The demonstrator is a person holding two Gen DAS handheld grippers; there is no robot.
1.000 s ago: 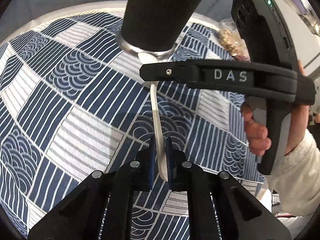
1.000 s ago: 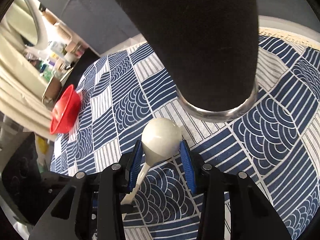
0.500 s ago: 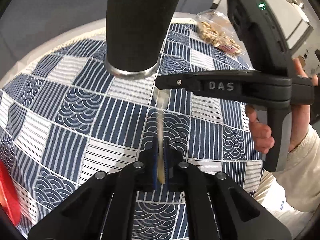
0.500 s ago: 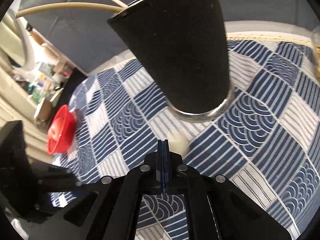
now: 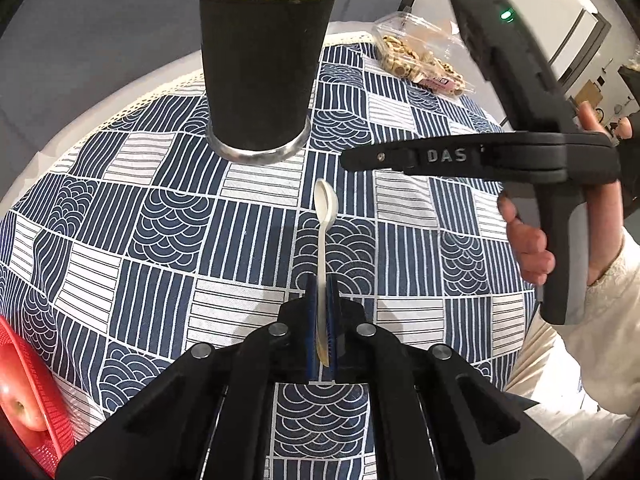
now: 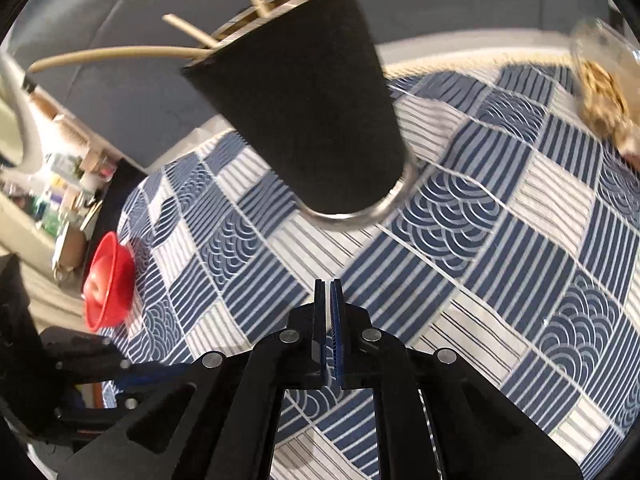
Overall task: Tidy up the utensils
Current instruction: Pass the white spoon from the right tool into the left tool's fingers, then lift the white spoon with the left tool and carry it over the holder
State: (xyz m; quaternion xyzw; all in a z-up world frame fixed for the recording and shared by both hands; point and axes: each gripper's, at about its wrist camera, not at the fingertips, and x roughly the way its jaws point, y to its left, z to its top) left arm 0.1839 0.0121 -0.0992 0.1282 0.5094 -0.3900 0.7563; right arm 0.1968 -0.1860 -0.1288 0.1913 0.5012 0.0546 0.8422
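My left gripper (image 5: 321,300) is shut on the handle of a cream spoon (image 5: 325,216), held above the patterned tablecloth with its bowl pointing toward a black utensil holder (image 5: 262,68). The holder stands at the far side and has several wooden utensils sticking out. My right gripper (image 6: 329,304) is shut and empty, lifted in front of the same holder (image 6: 308,120). It also shows in the left wrist view (image 5: 460,156), to the right of the spoon.
A red bowl (image 6: 108,280) with an apple (image 5: 20,400) sits at the left table edge. A clear packet of snacks (image 5: 420,60) lies at the far right. The round table carries a blue and white cloth (image 5: 160,220).
The right gripper let go of the spoon's bowl, shut, and pulled up and back. The left gripper drew back from the holder with the spoon, so the holder's rim and utensils now show.
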